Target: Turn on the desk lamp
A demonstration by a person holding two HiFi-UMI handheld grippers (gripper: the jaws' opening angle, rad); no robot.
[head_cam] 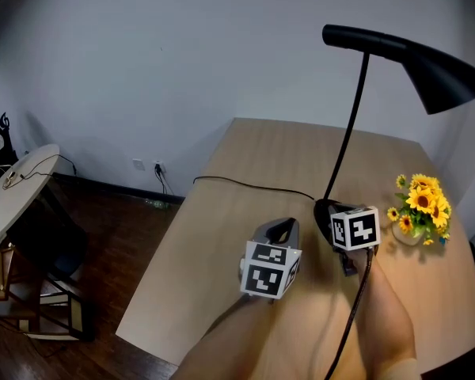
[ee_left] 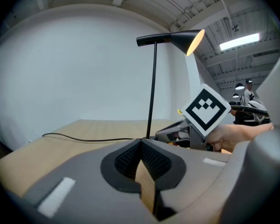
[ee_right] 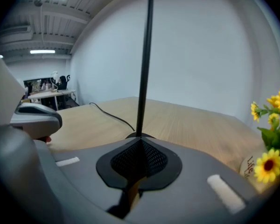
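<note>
The lamp [head_cam: 349, 129] stands on the tabletop [head_cam: 237, 184] near flowers [head_cam: 419, 204]. The right gripper [head_cam: 339, 218], fingers [ee_right: 123, 160] clenched on nothing, is at the lamp's base. The left gripper [head_cam: 283, 228], fingers [ee_left: 126, 162] also clenched and empty, hovers just beside it.

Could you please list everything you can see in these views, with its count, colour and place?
desk: one, light wood, centre
desk lamp: one, black, base on the desk's right part, by the right gripper
cord: one, black, across the desk towards the lamp base
flowers: one bunch, yellow, in a pale vase near the desk's right edge
round table: one, pale, far left
left gripper: one, grey, shut and empty, over the desk
right gripper: one, grey, shut and empty, at the lamp base
forearms: two, bottom of the head view
</note>
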